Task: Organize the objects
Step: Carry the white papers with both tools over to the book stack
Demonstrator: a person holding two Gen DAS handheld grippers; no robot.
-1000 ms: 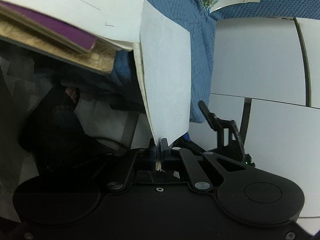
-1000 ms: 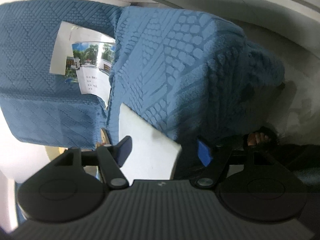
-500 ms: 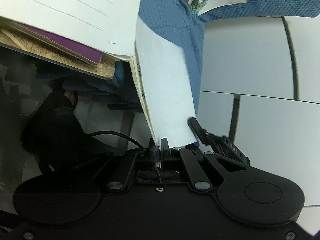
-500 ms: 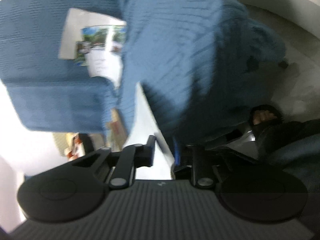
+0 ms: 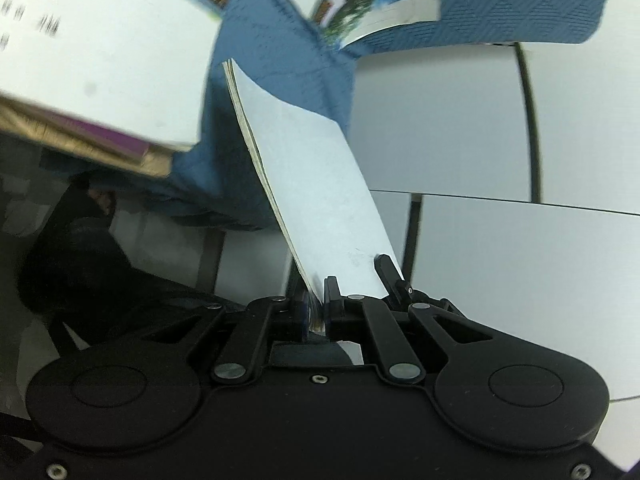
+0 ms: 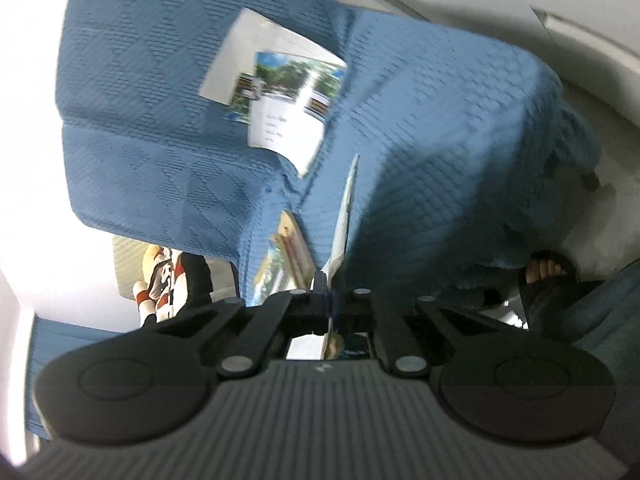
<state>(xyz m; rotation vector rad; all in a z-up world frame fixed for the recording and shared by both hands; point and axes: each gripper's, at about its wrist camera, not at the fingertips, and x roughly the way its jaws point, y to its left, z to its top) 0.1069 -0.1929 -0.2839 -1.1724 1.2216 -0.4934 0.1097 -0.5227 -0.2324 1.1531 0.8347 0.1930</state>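
Thin white-covered booklet [image 5: 316,184] stands on edge, centre of left wrist frame, tilted toward upper left, bottom corner pinched. Stack of books [image 5: 100,92], white cover over purple and tan, upper left. Photo-printed leaflet [image 6: 280,108] lies flat on blue fabric, upper centre.

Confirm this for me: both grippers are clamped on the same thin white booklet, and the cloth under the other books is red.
Wrong on the colour. The cloth is blue, as the right wrist view shows. The rest holds: the left gripper and the right gripper are both shut on the thin white booklet, the right one's jaws having just closed on its edge.
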